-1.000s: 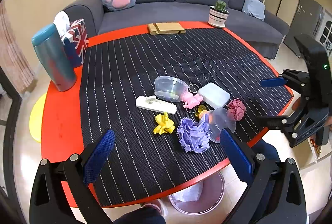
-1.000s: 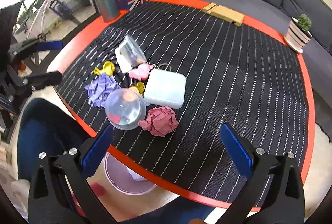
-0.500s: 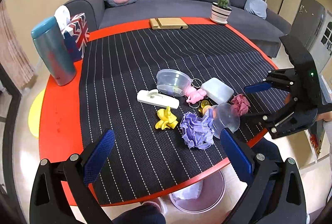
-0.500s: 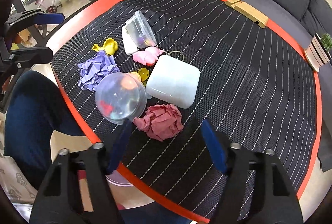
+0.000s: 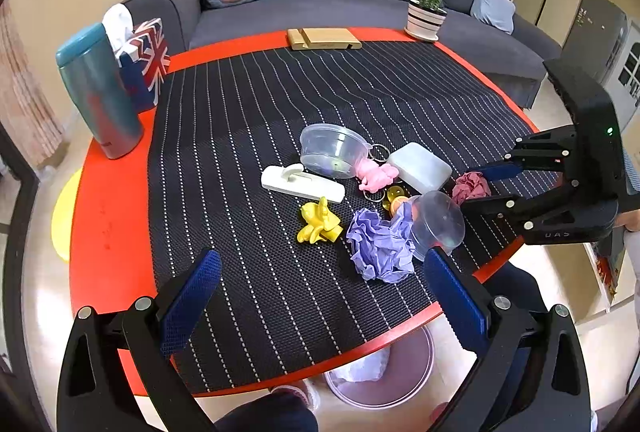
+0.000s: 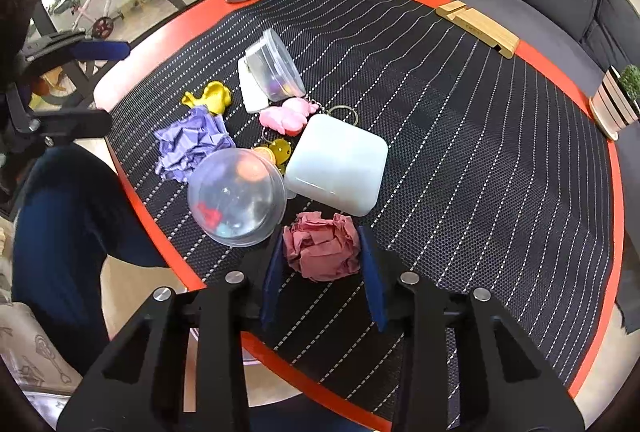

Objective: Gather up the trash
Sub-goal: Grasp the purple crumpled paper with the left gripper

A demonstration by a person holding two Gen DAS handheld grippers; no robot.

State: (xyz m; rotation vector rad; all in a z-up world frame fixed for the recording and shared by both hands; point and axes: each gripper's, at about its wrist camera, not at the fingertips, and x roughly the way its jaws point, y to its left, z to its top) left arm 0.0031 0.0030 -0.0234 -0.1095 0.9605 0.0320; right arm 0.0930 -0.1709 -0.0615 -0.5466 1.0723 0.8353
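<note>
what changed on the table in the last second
The right gripper has come in over the crumpled pink paper ball, and its jaws have just been closing; the pads now sit against the ball's two sides. The ball is not lifted yet. The left gripper stays wide open and empty, and the purple paper, yellow balloon and clear bowls have not moved.

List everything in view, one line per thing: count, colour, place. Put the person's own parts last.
paper wad: 1, dark pink, between right gripper pads, near table edge
paper wad: 1, purple, near edge
clear bowl: 2, one tipped mid-mat, one beside pink wad
white case: 1, mid-mat
white hook: 1, beside tipped bowl
yellow balloon: 1, left of purple wad
pink keychain: 1, by case
tumbler: 1, teal, far left
tissue box: 1, flag print
cactus pot: 1, far edge
bin: 1, under table
left gripper: open, empty
right gripper: just been closing on pink wad
</note>
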